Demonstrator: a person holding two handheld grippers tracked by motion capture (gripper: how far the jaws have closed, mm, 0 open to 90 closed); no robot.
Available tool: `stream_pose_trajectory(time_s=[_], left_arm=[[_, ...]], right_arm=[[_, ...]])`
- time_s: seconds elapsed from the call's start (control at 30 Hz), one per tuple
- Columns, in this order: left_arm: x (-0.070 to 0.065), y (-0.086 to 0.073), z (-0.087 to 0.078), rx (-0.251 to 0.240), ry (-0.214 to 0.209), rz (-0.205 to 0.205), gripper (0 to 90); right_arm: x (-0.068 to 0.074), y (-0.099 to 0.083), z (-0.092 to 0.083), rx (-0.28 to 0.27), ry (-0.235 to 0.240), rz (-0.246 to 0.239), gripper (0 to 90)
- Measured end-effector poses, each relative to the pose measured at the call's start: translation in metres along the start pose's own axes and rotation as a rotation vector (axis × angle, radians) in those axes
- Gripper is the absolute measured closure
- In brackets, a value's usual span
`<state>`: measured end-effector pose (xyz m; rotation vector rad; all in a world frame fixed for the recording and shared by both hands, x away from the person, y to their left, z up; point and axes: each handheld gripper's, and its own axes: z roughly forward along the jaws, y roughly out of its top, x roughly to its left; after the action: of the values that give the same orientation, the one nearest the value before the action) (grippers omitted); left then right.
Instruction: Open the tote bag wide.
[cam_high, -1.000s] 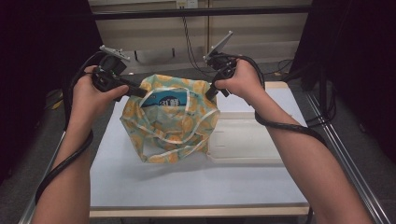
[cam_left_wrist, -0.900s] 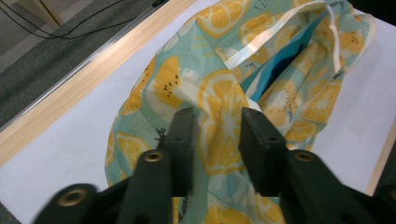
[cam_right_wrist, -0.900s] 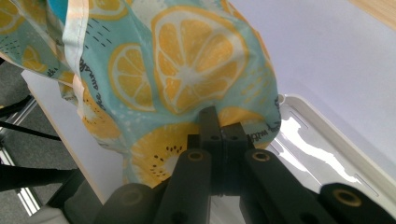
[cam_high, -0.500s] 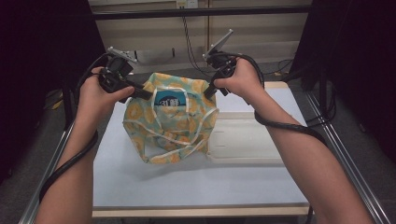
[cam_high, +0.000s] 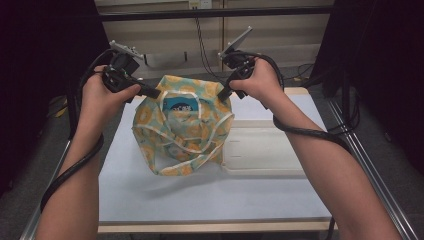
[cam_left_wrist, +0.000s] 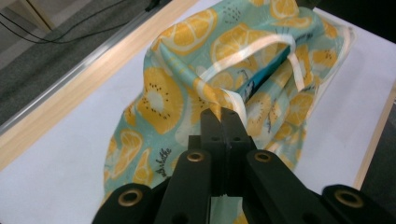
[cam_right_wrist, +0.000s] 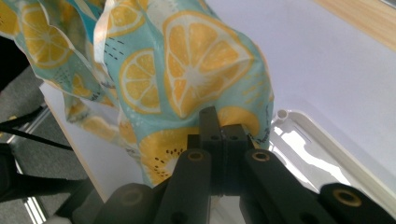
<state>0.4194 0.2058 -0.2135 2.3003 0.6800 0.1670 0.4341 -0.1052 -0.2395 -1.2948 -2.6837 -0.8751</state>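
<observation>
A teal cloth bag (cam_high: 186, 131) printed with orange citrus slices hangs over the white table (cam_high: 150, 200), with its bottom on the surface. A blue packet (cam_high: 179, 106) shows inside its open mouth. My left gripper (cam_high: 154, 93) holds the left side of the rim; its jaws have just been closing, and they are now shut with the cloth rim (cam_left_wrist: 212, 100) pinched between them. My right gripper (cam_high: 223, 94) is shut on the right side of the bag, where the cloth (cam_right_wrist: 201, 79) bunches above its jaws. Between them the two grippers hold the mouth open.
A shallow white tray (cam_high: 265, 150) lies on the table just right of the bag, close under my right gripper (cam_right_wrist: 222, 122). Black cables trail from both grippers along the forearms. Metal rails run along both sides of the table, and a wooden strip edges it.
My left hand has shifted slightly right towards the bag's rim, and the bag's mouth has drawn a little narrower. My right hand has stayed in place.
</observation>
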Motion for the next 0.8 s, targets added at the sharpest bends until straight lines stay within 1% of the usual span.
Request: stream_pose_trajectory(time_s=[0.03,0.07,0.1,0.13,0.17,0.2,0.23,0.27,0.33,0.37,0.4,0.43,0.47,0.5,0.53,0.57,0.6,0.63,0.67,0.7,0.73,0.77,0.8], left_arm=[[0.003,0.001,-0.001,-0.002,0.001,0.0,90.0],[0.004,0.002,-0.001,0.011,0.019,0.005,90.0],[0.005,0.003,0.0,0.002,0.027,0.004,90.0],[0.006,0.004,0.001,-0.005,0.022,-0.003,90.0],[0.007,0.005,0.003,-0.003,0.032,-0.003,90.0],[0.009,0.006,0.004,0.009,0.043,0.014,90.0],[0.01,0.007,0.007,0.008,0.045,0.009,90.0],[0.012,0.008,0.008,0.015,0.044,0.016,90.0],[0.013,0.008,0.014,0.004,0.051,-0.018,90.0],[0.016,0.008,0.015,0.039,0.048,0.005,90.0],[0.015,0.006,0.019,0.019,0.047,-0.029,90.0],[0.018,0.005,0.02,0.061,0.037,-0.001,90.0],[0.019,0.004,0.023,0.06,0.035,-0.015,90.0],[0.02,0.003,0.024,0.076,0.032,-0.006,90.0],[0.021,0.001,0.027,0.081,0.028,-0.011,90.0],[0.022,-0.001,0.029,0.069,0.012,-0.026,90.0],[0.018,-0.003,0.033,0.023,0.012,-0.088,90.0],[0.018,-0.004,0.034,0.036,0.004,-0.08,90.0],[0.017,-0.005,0.036,0.032,0.005,-0.086,90.0],[0.019,-0.006,0.035,0.051,-0.006,-0.062,90.0],[0.017,-0.007,0.037,0.04,-0.003,-0.084,90.0],[0.021,-0.007,0.036,0.088,-0.008,-0.031,90.0],[0.022,-0.008,0.037,0.087,-0.011,-0.035,90.0]], right_arm=[[0.0,0.001,-0.001,-0.006,0.0,0.0,90.0],[0.0,0.002,-0.003,-0.006,-0.001,-0.004,90.0],[0.001,0.003,-0.003,-0.007,-0.004,-0.005,90.0],[0.001,0.004,-0.003,-0.007,-0.006,-0.006,90.0],[0.001,0.005,-0.004,-0.005,-0.007,-0.005,90.0],[0.001,0.006,-0.003,-0.009,-0.011,-0.007,90.0],[0.001,0.008,-0.002,-0.014,-0.009,-0.009,90.0],[0.001,0.009,-0.002,-0.012,-0.007,-0.001,90.0],[0.0,0.011,0.001,-0.02,-0.015,-0.005,90.0],[0.0,0.011,0.003,-0.016,-0.015,-0.006,90.0],[-0.001,0.011,0.006,-0.003,-0.013,-0.009,90.0],[-0.001,0.01,0.008,0.006,-0.012,-0.005,90.0],[-0.001,0.009,0.012,0.019,-0.02,-0.012,90.0],[-0.001,0.008,0.014,0.025,-0.023,-0.011,90.0],[-0.001,0.007,0.015,0.03,-0.017,-0.014,90.0],[-0.001,0.006,0.016,0.029,-0.014,-0.016,90.0],[-0.001,0.005,0.016,0.032,-0.013,-0.016,90.0],[-0.001,0.004,0.016,0.035,-0.01,-0.018,90.0],[-0.001,0.003,0.016,0.035,-0.009,-0.026,90.0],[-0.001,0.003,0.016,0.04,-0.01,-0.023,90.0],[-0.001,0.002,0.016,0.042,-0.01,-0.028,90.0],[-0.001,0.001,0.016,0.047,-0.011,-0.026,90.0],[-0.001,0.001,0.016,0.05,-0.011,-0.024,90.0]])
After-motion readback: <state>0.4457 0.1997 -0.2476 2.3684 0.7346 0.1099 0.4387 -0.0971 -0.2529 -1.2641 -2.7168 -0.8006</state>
